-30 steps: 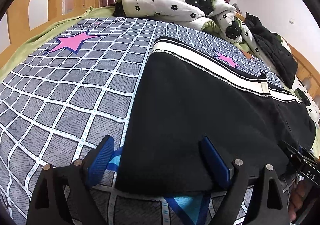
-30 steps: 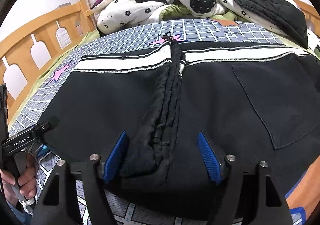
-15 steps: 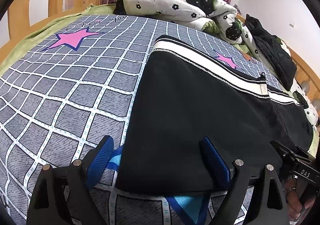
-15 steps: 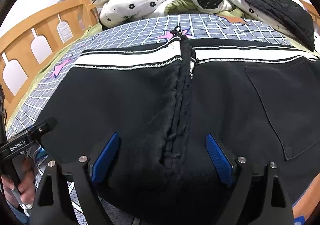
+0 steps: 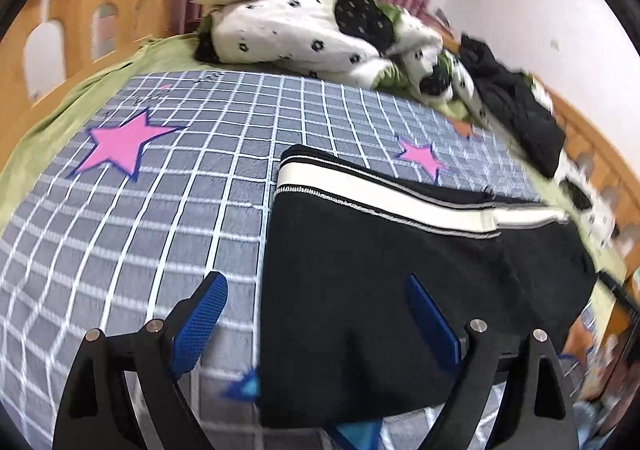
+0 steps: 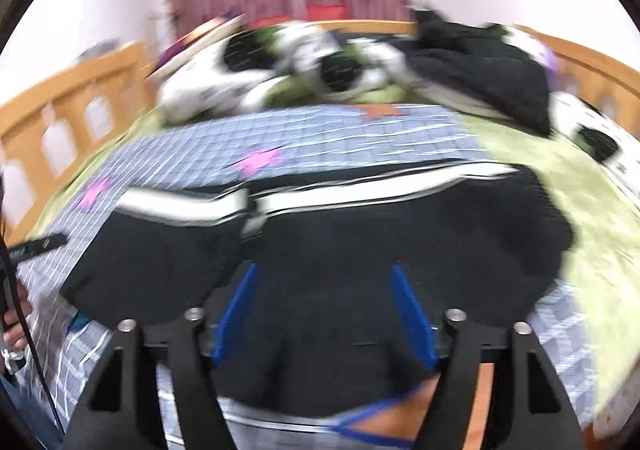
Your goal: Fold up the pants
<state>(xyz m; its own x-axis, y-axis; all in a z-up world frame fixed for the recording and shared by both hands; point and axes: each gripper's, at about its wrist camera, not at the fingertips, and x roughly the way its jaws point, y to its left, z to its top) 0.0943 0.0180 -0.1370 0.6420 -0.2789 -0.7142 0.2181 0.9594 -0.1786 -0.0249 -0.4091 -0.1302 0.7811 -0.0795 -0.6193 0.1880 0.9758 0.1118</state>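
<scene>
Black pants [image 5: 380, 270] with a white waistband [image 5: 380, 202] lie folded flat on the grid-patterned bed cover [image 5: 160, 190]. My left gripper [image 5: 314, 282] hangs open above the pants' left edge, one finger over the cover and one over the cloth, holding nothing. In the blurred right wrist view my right gripper [image 6: 323, 268] hovers over the near part of the pants [image 6: 400, 230]. Its jaws are closing, and the pads press on nothing. The waistband [image 6: 352, 194] runs across the far side.
A crumpled black-and-white quilt [image 5: 300, 30] and a pillow lie at the head of the bed, with a black jacket [image 5: 516, 118] to the right. Wooden rails [image 5: 80, 10] border the bed. A person's hand [image 6: 12, 326] shows at the left edge of the right wrist view.
Both grippers have lifted and drawn back from the pants. The right wrist view has swung right and blurred. The bunched ridge of cloth between the right jaws is gone from there.
</scene>
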